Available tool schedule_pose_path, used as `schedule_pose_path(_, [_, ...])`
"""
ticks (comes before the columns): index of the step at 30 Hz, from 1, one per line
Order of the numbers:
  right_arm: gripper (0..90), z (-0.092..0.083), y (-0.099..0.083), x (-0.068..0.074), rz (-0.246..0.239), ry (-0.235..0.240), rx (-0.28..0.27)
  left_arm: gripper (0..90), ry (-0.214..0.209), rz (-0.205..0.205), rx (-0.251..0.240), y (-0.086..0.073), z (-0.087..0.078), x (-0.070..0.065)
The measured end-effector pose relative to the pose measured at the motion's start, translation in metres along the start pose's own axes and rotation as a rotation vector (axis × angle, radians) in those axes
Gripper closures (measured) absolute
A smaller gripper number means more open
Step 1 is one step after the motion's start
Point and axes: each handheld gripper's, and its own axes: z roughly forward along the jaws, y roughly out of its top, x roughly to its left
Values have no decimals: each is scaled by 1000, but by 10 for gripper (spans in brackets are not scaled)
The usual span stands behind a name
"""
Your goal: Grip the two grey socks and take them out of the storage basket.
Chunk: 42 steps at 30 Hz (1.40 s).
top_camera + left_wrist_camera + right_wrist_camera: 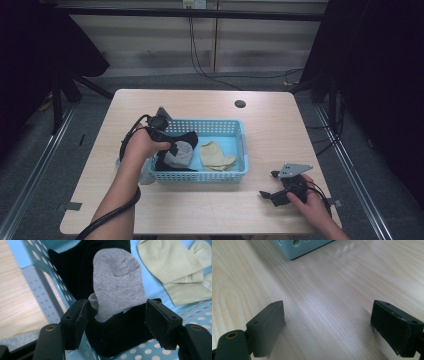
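Right gripper [272, 196] down near the front edge of the light wooden table [200, 210], held in a hand [312, 202]. Jaws wide apart, with nothing but bare wood grain between them. Just ahead of those jaws, a corner of the blue basket [294, 250], close but not touching.

Left gripper [172, 145] farther in, over the left end of the blue plastic basket [220, 175], held in the other hand [142, 145]. Jaws wide too, and just been opening. Between them, a black sock with a grey toe [117, 285], lying loose in the basket; pads not pressing on it. Grey part draped on top of the black part. Past the right jaw, a pale yellow-green sock [180, 272], lying flat on the basket floor, a little apart from the black one. To the left of the left jaw, the holey basket wall, then wood, then a bit of grey cloth [145, 175] on the table just outside the basket.

Beyond the basket, more bare tabletop with a small round dark hole [240, 104] near the far edge. Beyond the table, grey floor, black cables [200, 65] hanging down a pale wall, dark curtains [380, 75] at both sides, and metal rails along the floor.
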Motion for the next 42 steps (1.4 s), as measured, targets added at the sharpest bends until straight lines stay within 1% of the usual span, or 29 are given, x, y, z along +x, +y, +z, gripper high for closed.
schedule_pose_path(3, [117, 0, 0, 0, 0, 1, -1, 343, -2, 1, -1, 0, 7, 0])
schedule_pose_path(4, [117, 0, 0, 0, 0, 1, -1, 343, -2, 9, -2, 1, 9, 0])
schedule_pose_path(6, [117, 0, 0, 0, 0, 1, -1, 343, -4, 11, 6, 1, 13, 0])
schedule_pose_path(7, [117, 0, 0, 0, 0, 1, -1, 343, -4, 6, 4, 1, 15, -1])
schedule_pose_path(9, [117, 0, 0, 0, 0, 1, -1, 343, -3, 14, 14, 2, 19, -1])
schedule_pose_path(13, [117, 0, 0, 0, 5, 2, 3, 343, 2, 6, 24, 2, 28, 0])
schedule_pose_path(16, [117, 0, 0, 0, 4, 3, 2, 354, 4, 8, 32, 2, 31, 1])
schedule_pose_path(20, [117, 0, 0, 0, 4, 2, 2, 369, 5, 5, 43, 3, 34, -2])
schedule_pose_path(22, [117, 0, 0, 0, 5, 3, 2, 401, 3, 7, 47, 4, 35, -2])
schedule_pose_path(24, [117, 0, 0, 0, 5, 3, 2, 457, 3, 8, 55, 4, 36, -3])
schedule_pose_path(25, [117, 0, 0, 0, 4, 3, 2, 484, 9, 10, 58, 4, 36, -3])
schedule_pose_path(26, [117, 0, 0, 0, 5, 3, 2, 526, 8, 3, 65, 4, 35, -3])
schedule_pose_path(27, [117, 0, 0, 0, 4, 2, 2, 584, 13, 5, 67, 5, 35, -3])
schedule_pose_path(28, [117, 0, 0, 0, 4, 2, 2, 608, 19, 0, 64, 5, 35, -3])
schedule_pose_path(29, [117, 0, 0, 0, 5, 3, 2, 681, 17, -9, 76, 6, 33, -3])
schedule_pose_path(30, [117, 0, 0, 0, 4, 3, 2, 749, 10, -7, 89, 7, 33, -2])
schedule_pose_path(31, [117, 0, 0, 0, 4, 2, 2, 775, 9, -8, 89, 7, 32, -3])
schedule_pose_path(33, [117, 0, 0, 0, 5, 3, 2, 861, 2, -4, 108, 8, 29, -3])
schedule_pose_path(35, [117, 0, 0, 0, 5, 3, 2, 877, 0, -5, 111, 9, 26, -5])
schedule_pose_path(37, [117, 0, 0, 0, 5, 3, 2, 881, 1, 0, 120, 10, 24, -6])
schedule_pose_path(38, [117, 0, 0, 0, 0, 0, -1, 882, -9, -7, 119, 10, 23, -6])
schedule_pose_path(39, [117, 0, 0, 0, 0, 1, -1, 882, -6, -2, 122, 10, 21, -6])
schedule_pose_path(42, [117, 0, 0, 0, 0, 2, -1, 883, -8, -5, 129, 11, 17, -7])
